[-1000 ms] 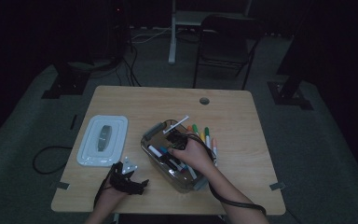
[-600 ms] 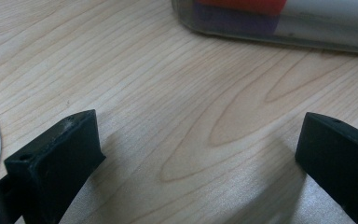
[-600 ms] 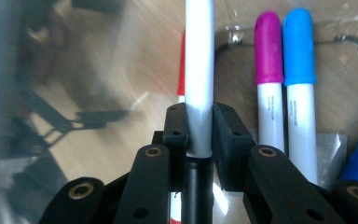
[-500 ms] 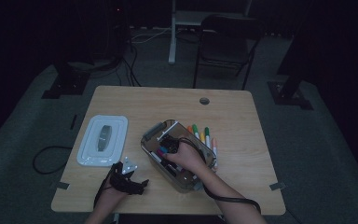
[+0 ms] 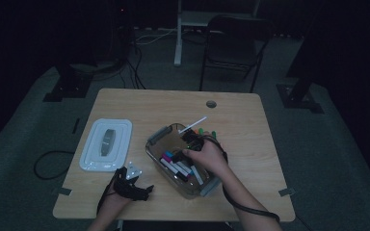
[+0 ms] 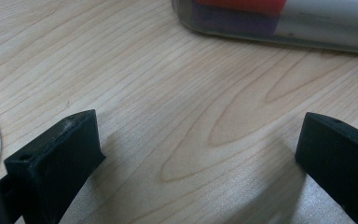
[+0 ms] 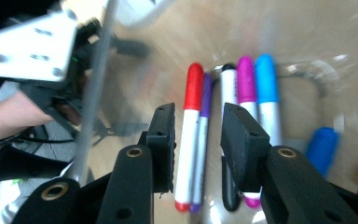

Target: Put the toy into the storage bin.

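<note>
Worktop (image 5: 250, 120): pale wood, wavy grain. Bin (image 5: 155, 153): clear plastic, grey handles. Markers inside, white barrels: red cap (image 7: 194, 84), purple cap (image 7: 206, 93), black cap (image 7: 228, 77), magenta cap (image 7: 245, 79), light-blue cap (image 7: 265, 77). Lid (image 5: 96, 161) near worktop's left edge: white, grey centre. Right tongs (image 7: 196, 135): black. Left tongs (image 6: 196, 158): black.

Bare table (image 5: 250, 115) lies open along the far edge and the right side. The clear bin (image 5: 155, 159) with its markers (image 5: 178, 168) blocks the middle, the white lid (image 5: 92, 161) the left. Loose markers (image 5: 207, 131) crowd the bin's far rim.
</note>
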Motion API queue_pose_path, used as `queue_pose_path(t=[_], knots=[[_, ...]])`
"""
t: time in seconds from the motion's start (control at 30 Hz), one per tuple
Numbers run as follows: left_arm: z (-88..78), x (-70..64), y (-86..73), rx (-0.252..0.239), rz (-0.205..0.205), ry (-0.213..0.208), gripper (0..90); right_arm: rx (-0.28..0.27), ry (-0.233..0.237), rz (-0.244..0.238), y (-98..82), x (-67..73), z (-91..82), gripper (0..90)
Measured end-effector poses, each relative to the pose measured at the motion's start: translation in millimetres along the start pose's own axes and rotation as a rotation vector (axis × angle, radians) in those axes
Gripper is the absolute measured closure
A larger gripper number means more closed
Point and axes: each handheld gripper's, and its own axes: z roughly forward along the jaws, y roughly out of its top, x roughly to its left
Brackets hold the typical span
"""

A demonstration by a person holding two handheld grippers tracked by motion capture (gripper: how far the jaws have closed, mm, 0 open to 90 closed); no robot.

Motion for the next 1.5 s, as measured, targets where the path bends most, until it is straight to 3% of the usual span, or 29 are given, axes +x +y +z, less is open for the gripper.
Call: queue_pose_path(t=[0.03,0.1,0.13,0.17,0.3,0.43,0.47,0.5,0.53,0.57,0.67,0.73,0.9,1.07,1.13,1.17,1.2,1.3,1.37,1.5], knots=[[0.0,0.0,0.0,0.0,0.0,0.0,0.7,-0.056,-0.01,-0.001,-3.3,-3.8,-19.0,63.3],[0.0,0.0,0.0,0.0,0.0,0.0,0.7,-0.098,-0.017,0.012,-8.1,-10.1,-37.3,62.1],[0.0,0.0,0.0,0.0,0.0,0.0,0.7,-0.098,-0.017,0.012,-8.1,-10.1,-37.3,62.1],[0.0,0.0,0.0,0.0,0.0,0.0,0.7,-0.138,-0.041,0.031,-14.7,-20.2,-56.0,60.9],[0.1,-0.1,0.0,-0.002,-0.001,0.001,0.7,-0.194,-0.094,0.08,-29.0,-43.2,-84.5,59.5],[0.2,-0.1,-0.1,-0.002,-0.001,0.001,0.7,-0.231,-0.158,0.16,-48.1,-70.4,-102.9,59.0],[0.2,-0.1,-0.1,-0.002,-0.001,0.001,0.6,-0.231,-0.158,0.16,-48.1,-70.4,-102.9,59.0],[0.2,-0.1,-0.1,-0.002,-0.001,0.001,0.7,-0.237,-0.182,0.202,-58.6,-83.7,-104.5,57.8],[0.1,-0.1,-0.1,-0.002,-0.001,0.001,0.7,-0.237,-0.182,0.202,-58.6,-83.7,-104.5,57.8],[0.1,-0.1,-0.1,0.0,0.0,0.0,0.7,-0.226,-0.216,0.234,-68.8,-96.8,-101.4,57.8],[0.0,-0.1,0.0,0.001,0.0,-0.001,0.7,-0.212,-0.244,0.273,-78.7,-108.9,-93.9,58.0],[0.0,-0.1,-0.1,0.0,-0.001,-0.001,0.7,-0.182,-0.274,0.317,-90.6,-123.4,-76.7,58.0],[0.0,-0.1,-0.1,0.0,0.0,0.0,0.7,-0.144,-0.31,0.372,-101.0,-139.3,-49.5,59.7],[0.0,0.0,-0.1,0.001,0.0,0.0,0.7,-0.107,-0.313,0.386,-104.0,-145.5,-29.6,61.6],[-0.1,-0.1,0.0,0.002,0.0,0.0,0.7,-0.105,-0.324,0.39,-104.2,-146.5,-27.4,61.5],[-0.1,-0.1,0.0,0.002,0.0,0.0,0.7,-0.087,-0.355,0.39,-104.1,-148.4,-24.8,64.0],[-0.1,-0.1,0.0,0.002,0.0,0.0,0.7,-0.087,-0.355,0.39,-104.1,-148.4,-24.8,64.0],[-0.1,0.0,0.0,0.001,0.0,0.0,0.7,-0.075,-0.389,0.399,-104.9,-149.9,-24.7,75.2],[0.0,-0.1,0.0,0.001,0.0,0.0,0.7,-0.071,-0.412,0.416,-105.6,-150.4,-26.2,76.2],[0.0,-0.1,-0.1,0.0,0.0,0.0,0.6,-0.082,-0.386,0.452,-108.4,-152.7,-31.4,76.4]])
